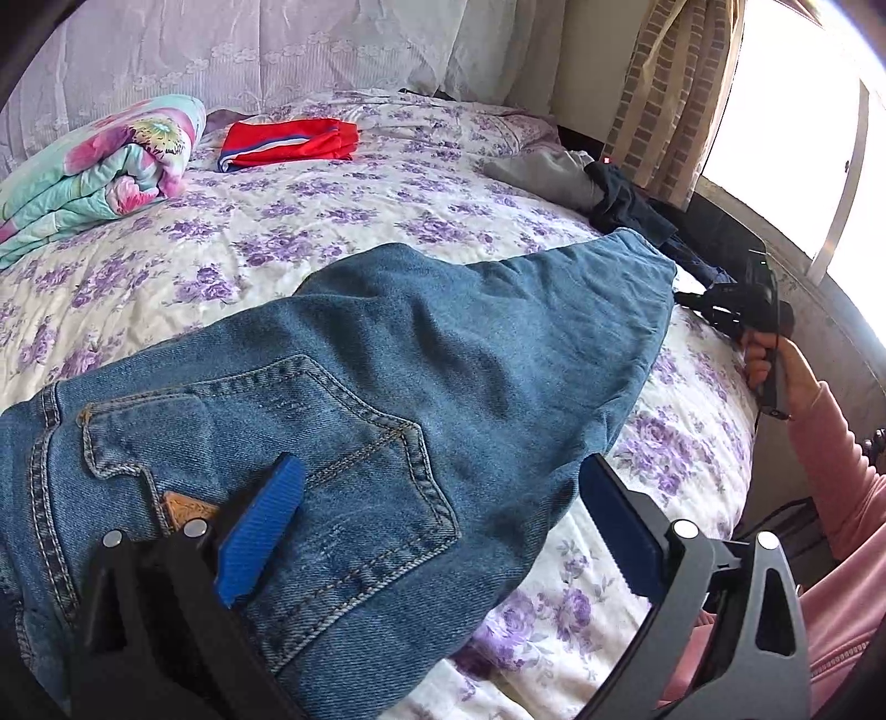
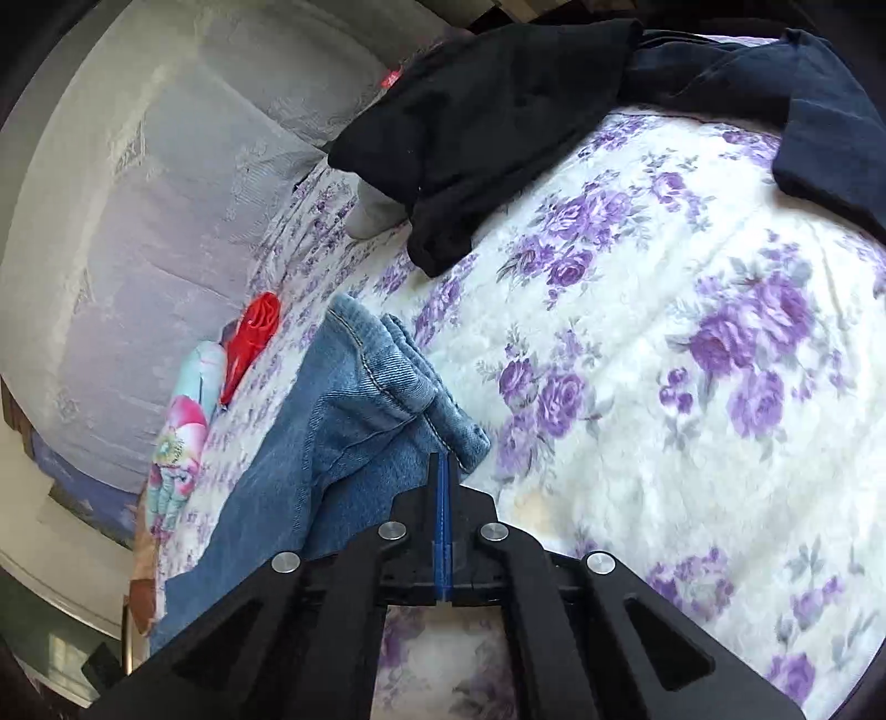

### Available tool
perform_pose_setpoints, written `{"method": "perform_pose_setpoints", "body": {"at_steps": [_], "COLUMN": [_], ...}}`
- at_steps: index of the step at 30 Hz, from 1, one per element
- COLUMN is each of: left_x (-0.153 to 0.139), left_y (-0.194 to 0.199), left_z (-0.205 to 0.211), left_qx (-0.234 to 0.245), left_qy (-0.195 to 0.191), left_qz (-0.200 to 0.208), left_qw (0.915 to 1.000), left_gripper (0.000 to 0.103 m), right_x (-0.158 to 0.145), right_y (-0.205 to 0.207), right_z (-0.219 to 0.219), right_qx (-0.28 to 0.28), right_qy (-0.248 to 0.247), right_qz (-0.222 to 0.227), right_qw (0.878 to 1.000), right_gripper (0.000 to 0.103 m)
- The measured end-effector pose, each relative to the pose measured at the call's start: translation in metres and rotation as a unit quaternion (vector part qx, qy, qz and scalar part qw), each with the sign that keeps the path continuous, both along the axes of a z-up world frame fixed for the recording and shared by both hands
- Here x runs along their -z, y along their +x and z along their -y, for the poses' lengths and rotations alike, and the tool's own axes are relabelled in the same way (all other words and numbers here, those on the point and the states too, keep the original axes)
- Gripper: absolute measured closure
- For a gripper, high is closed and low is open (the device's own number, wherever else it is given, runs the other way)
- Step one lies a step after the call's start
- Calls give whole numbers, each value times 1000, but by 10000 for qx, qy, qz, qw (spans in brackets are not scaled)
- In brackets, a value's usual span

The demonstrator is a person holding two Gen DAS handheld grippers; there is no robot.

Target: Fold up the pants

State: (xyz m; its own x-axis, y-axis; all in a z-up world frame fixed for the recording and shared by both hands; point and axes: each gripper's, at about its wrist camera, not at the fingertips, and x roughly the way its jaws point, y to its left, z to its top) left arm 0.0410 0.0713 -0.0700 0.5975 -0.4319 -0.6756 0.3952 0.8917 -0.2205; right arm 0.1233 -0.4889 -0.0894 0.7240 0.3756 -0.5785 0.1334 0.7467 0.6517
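- Left wrist view, nearest: the left claw [image 1: 437,531] stands spread wide, its blue pads [image 1: 260,531] apart; one pad lies over the back pocket [image 1: 266,437] of the jeans [image 1: 387,354], the other hangs at about 4 o'clock over the bedspread [image 1: 559,626], just off the denim's edge. Nothing is pinched between them.
- The jeans lie flat on the bed, seat side up, waistband toward 8 o'clock and the legs running out toward 2 o'clock.
- At 3 o'clock a hand [image 1: 775,360] with a pink sleeve [image 1: 841,487] holds the right claw [image 1: 703,302] just beside the far end of the jeans.
- Right wrist view: the right claw [image 2: 443,465] is pressed together, blue pads meeting in a thin line, at the bunched hem [image 2: 410,376] of the jeans; whether cloth sits between the tips I cannot tell.
- Farther, at 1 o'clock in the left view, a dark garment [image 1: 631,205] and a grey one [image 1: 542,169] lie near the bed's edge.
- Farthest, at 11 o'clock, red shorts [image 1: 288,141] and at 10 o'clock a folded floral quilt [image 1: 94,171] sit by the lace curtain [image 1: 277,44].
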Motion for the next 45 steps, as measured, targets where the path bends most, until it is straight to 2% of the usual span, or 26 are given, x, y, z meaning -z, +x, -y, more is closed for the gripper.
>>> {"method": "perform_pose_setpoints", "body": {"at_steps": [2, 4, 5, 7, 9, 11, 12, 13, 15, 16, 18, 19, 21, 22, 23, 24, 26, 28, 29, 30, 32, 34, 35, 37, 40, 45], "left_x": [0, 0, 0, 0, 0, -1, -1, -1, -1, -1, -1, -1, -1, -2, -2, -2, 0, -1, -1, -2, -2, -2, -2, -1, 0, 0], "left_y": [0, 0, 0, -1, -2, -3, -4, -5, -6, -5, -4, -4, -4, -5, -5, -5, -4, -8, -10, -12, -13, -12, -12, -12, -12, -10], "left_z": [1, 1, 1, 1, 1, 0, 0, 0, -1, -2, -3, -3, -5, -5, -4, -3, 1, 11, 14, 17, 17, 14, 13, 13, 14, 9], "left_qx": [4, 10, 11, 4, -12, -29, -32, -27, -17, -11, 2, 12, 15, 8, 1, -7, -17, -24, -12, 28, 73, 76, 75, 76, 78, 130], "left_qy": [17, 23, 35, 55, 66, 86, 96, 94, 53, 23, -21, -46, -102, -112, -105, -70, 102, 468, 590, 672, 653, 545, 509, 509, 553, 362], "left_qz": [2, -1, 3, 23, 41, 58, 71, 81, 93, 83, 61, 49, 49, 59, 64, 60, 28, 99, 149, 213, 263, 238, 223, 226, 233, 181], "left_qw": [10000, 10000, 10000, 10000, 10000, 9999, 9999, 9999, 9999, 10000, 10000, 10000, 9999, 9999, 9999, 10000, 9999, 9989, 9981, 9975, 9975, 9982, 9984, 9984, 9982, 9991], "left_gripper": [5, 5, 5, 5, 5, 5, 5, 5, 5, 5, 5, 5, 5, 5, 5, 5, 5, 5, 5, 5, 5, 5, 5, 5, 5, 5], "right_x": [-29, -63, -74, -87, -84, -59, -41, -19, -1, -3, -15, -21, -40, -47, -47, -42, -27, -40, -53, -69, -98, -114, -118, -120, -113, -84], "right_y": [-9, -14, -12, 4, 27, 50, 52, 49, 36, 31, 26, 25, 23, 21, 22, 25, 35, 33, 30, 25, 21, 25, 30, 41, 65, 112], "right_z": [-16, -45, -60, -78, -87, -81, -70, -55, -34, -29, -36, -42, -60, -66, -70, -73, -76, -89, -99, -114, -158, -204, -229, -287, -362, -446], "right_qx": [-139, -445, -648, -930, -967, -924, -862, -873, -902, -934, -892, -869, -1031, -1123, -1109, -1062, -1119, -1076, -1142, -1330, -2029, -2839, -3311, -4275, -5206, -6015], "right_qy": [-490, -1082, -1193, -1242, -1291, -1405, -1373, -1019, -253, -191, -595, -814, -1121, -1152, -1269, -1469, -1704, -2150, -2234, -2182, -2180, -2041, -1905, -1693, -1710, -2106], "right_qz": [461, 1025, 1262, 1420, 1212, 456, 93, -202, -64, -102, -233, -249, 47, 258, 271, 96, -248, -308, -143, 206, 710, 979, 1052, 1129, 999, 339], "right_qw": [9976, 9878, 9827, 9776, 9794, 9847, 9867, 9908, 9956, 9954, 9940, 9926, 9883, 9866, 9853, 9834, 9787, 9702, 9679, 9666, 9520, 9318, 9181, 8808, 8305, 7699], "right_gripper": [97, 97, 97, 97, 97, 95, 99, 103, 103, 103, 103, 97, 96, 83, 70, 53, 57, 56, 56, 56, 50, 41, 40, 40, 40, 40]}}
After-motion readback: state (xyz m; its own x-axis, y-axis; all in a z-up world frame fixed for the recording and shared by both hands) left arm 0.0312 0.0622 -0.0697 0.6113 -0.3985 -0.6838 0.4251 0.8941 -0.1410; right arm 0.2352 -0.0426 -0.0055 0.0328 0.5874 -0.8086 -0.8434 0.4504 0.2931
